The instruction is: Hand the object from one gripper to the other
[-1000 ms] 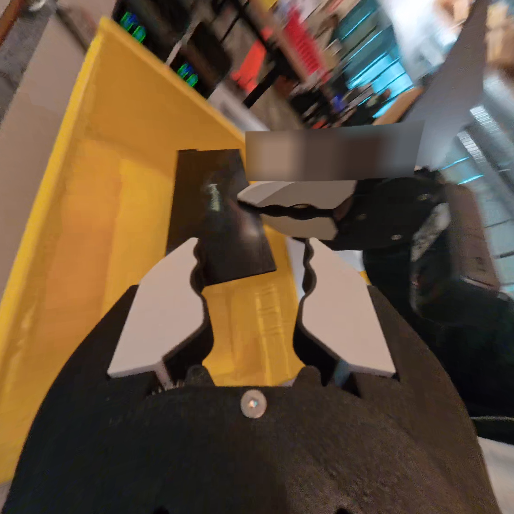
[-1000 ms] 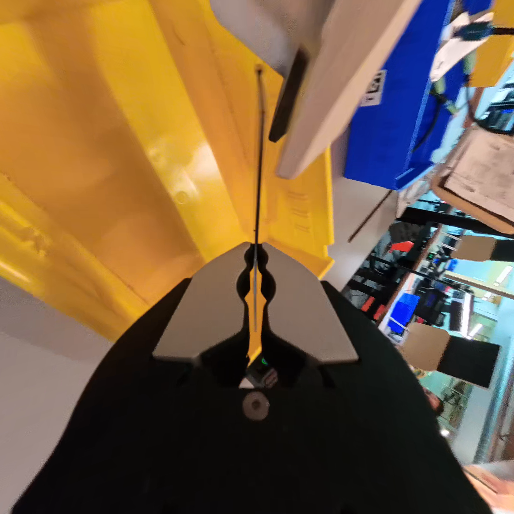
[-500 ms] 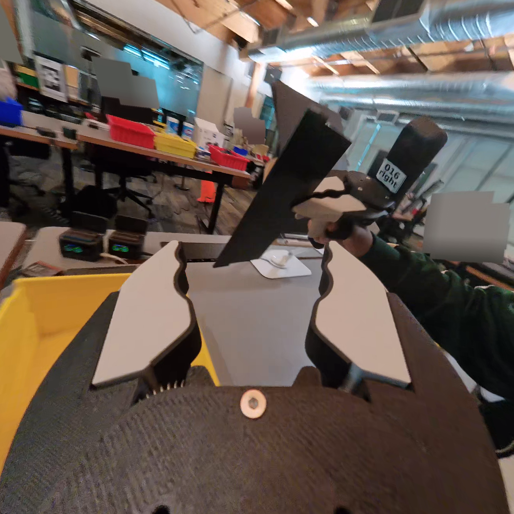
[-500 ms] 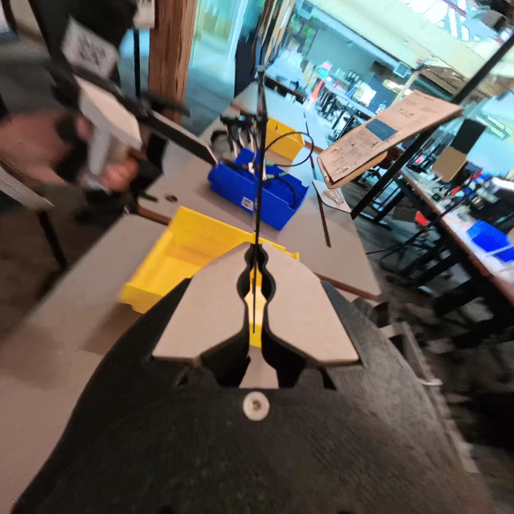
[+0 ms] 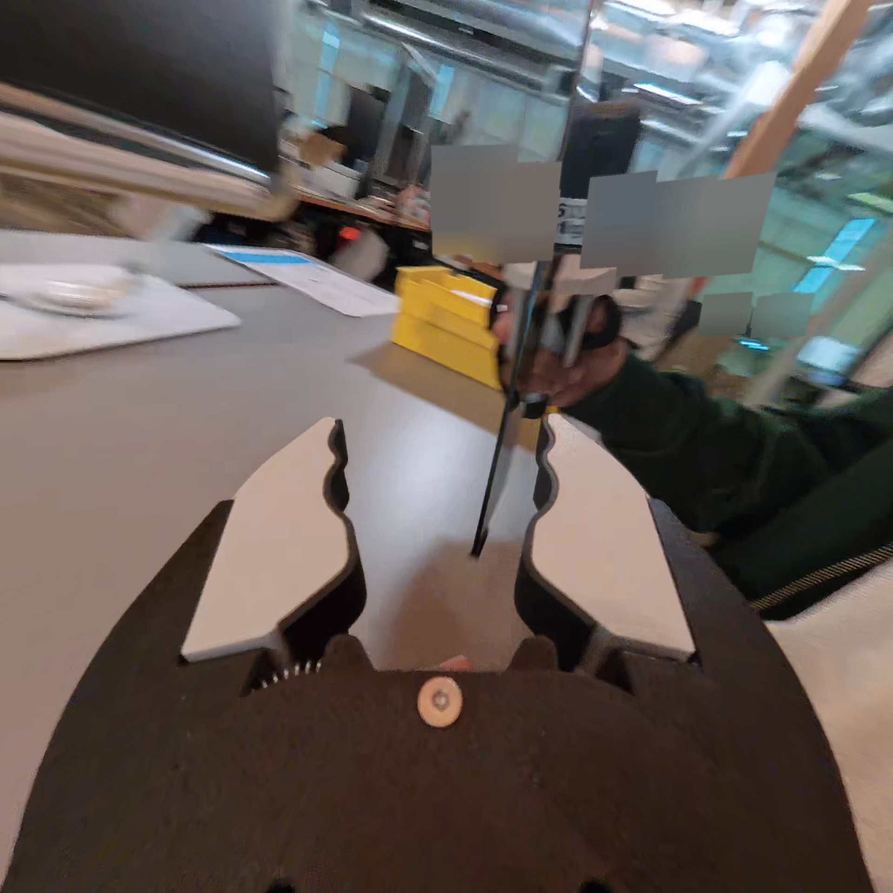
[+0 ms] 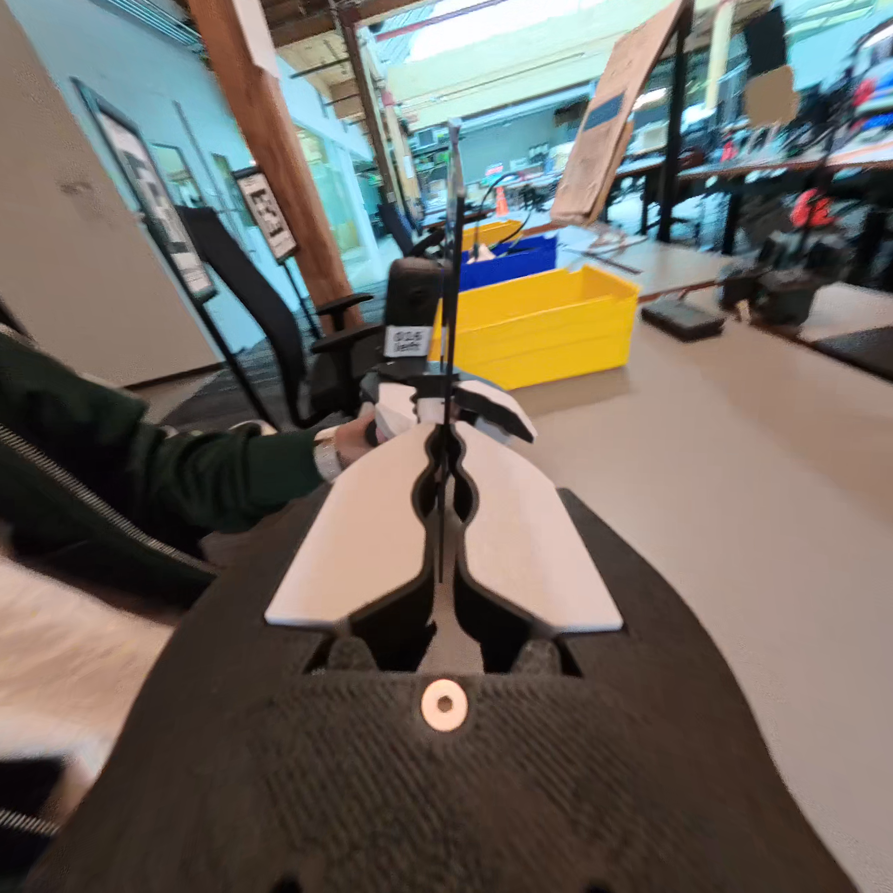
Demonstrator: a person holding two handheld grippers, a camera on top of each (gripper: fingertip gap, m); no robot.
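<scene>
Black sheet [image 6: 452,270] stands upright, pinched by right gripper [image 6: 443,437], seemingly between wide-spread left gripper [image 5: 440,425].

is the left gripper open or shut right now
Open. The left gripper has its jaws wide apart, with the thin black sheet between them, untouched.

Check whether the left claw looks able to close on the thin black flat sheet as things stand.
Probably yes. The left claw is open, and the thin black flat sheet's lower edge already hangs edge-on between its fingers, nearer the right one. The right claw is shut on the sheet higher up; nothing blocks the gap.
</scene>
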